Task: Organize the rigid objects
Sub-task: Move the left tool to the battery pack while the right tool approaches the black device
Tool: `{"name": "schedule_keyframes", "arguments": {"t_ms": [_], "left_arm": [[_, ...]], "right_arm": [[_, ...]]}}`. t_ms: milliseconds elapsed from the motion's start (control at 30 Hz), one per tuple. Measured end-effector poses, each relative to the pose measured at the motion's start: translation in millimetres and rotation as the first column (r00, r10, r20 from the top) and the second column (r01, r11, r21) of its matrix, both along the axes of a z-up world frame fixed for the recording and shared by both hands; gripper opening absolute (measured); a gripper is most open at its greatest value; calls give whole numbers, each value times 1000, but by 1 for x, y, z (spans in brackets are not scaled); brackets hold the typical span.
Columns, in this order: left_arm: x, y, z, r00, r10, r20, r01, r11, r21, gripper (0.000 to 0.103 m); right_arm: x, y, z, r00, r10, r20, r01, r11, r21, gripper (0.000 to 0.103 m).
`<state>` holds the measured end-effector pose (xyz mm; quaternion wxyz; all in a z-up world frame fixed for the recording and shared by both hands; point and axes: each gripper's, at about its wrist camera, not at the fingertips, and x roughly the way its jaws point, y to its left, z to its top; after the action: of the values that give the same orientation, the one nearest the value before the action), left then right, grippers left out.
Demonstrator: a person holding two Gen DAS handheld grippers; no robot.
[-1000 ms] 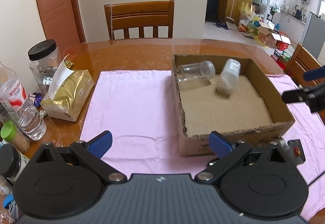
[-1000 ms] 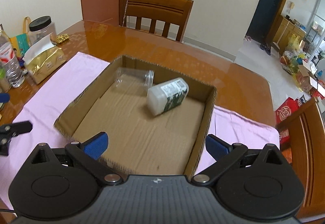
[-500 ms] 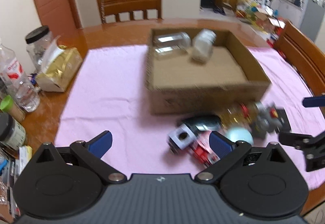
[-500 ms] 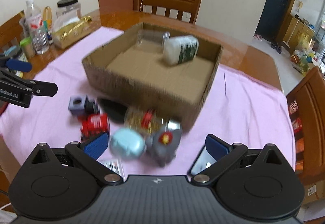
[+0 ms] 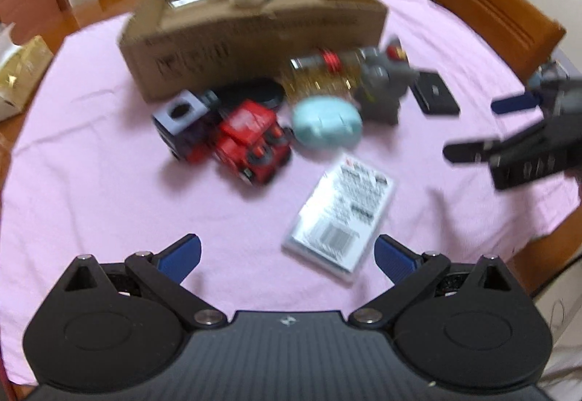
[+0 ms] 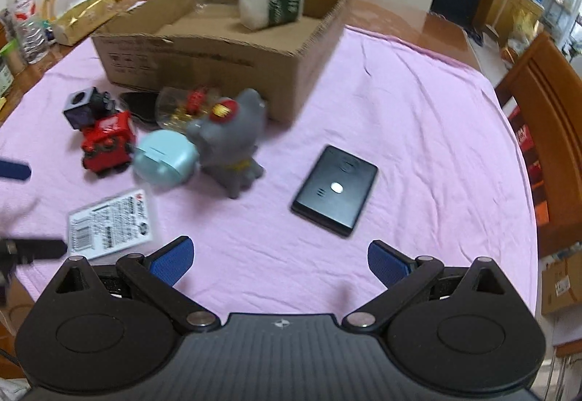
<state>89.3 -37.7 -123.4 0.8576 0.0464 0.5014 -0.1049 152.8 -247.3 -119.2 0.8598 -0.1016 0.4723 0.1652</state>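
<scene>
Clustered mid-frame on the pink cloth just in front of the cardboard box: red toy truck, pale blue case, grey figurine, with a black flat device lying apart toward the right. Inside the box, upper frame, white bottle on its side. Both empty, spread wide above the desk: left gripper, right gripper.

Little can be read. The flat white packet lying near the front left edge of the pink cloth carries a barcode, a red logo and dense black print, all too blurred to make out. The near wall of the brown cardboard box bears dark printed lines, smeared beyond reading. The white bottle's green label inside it is illegible too
</scene>
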Motion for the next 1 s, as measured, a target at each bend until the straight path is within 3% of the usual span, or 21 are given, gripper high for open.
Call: {"name": "schedule_keyframes", "arguments": {"t_ms": [200, 333, 433, 567, 667, 767, 1000], "left_arm": [[0, -5, -21, 1000, -20, -23, 21, 999, 49, 101], [1, 7, -22, 1000, -3, -28, 4, 1000, 23, 101], [5, 19, -24, 999, 34, -25, -33, 997, 68, 101], [10, 47, -24, 993, 113, -16, -112, 992, 55, 101], [11, 60, -24, 985, 173, -20, -172, 984, 35, 101], [8, 62, -17, 978, 206, -25, -206, 979, -5, 101], [1, 44, -9, 955, 294, -24, -295, 955, -23, 101]], "right_arm": [[-2, -6, 0, 1000, -7, -19, 8, 1000, 5, 103], [-2, -2, -2, 1000, -2, -26, 1, 1000, -19, 103], [-2, 1, -4, 999, -1, -36, -1, 999, -41, 103], [-2, 4, -7, 999, 26, -41, -28, 997, -71, 103], [2, 3, -7, 996, 78, -45, -81, 994, -75, 103], [13, 1, -4, 981, 193, -34, -195, 977, -86, 103], [69, -10, 0, 893, 446, -58, -450, 890, -76, 103]]}}
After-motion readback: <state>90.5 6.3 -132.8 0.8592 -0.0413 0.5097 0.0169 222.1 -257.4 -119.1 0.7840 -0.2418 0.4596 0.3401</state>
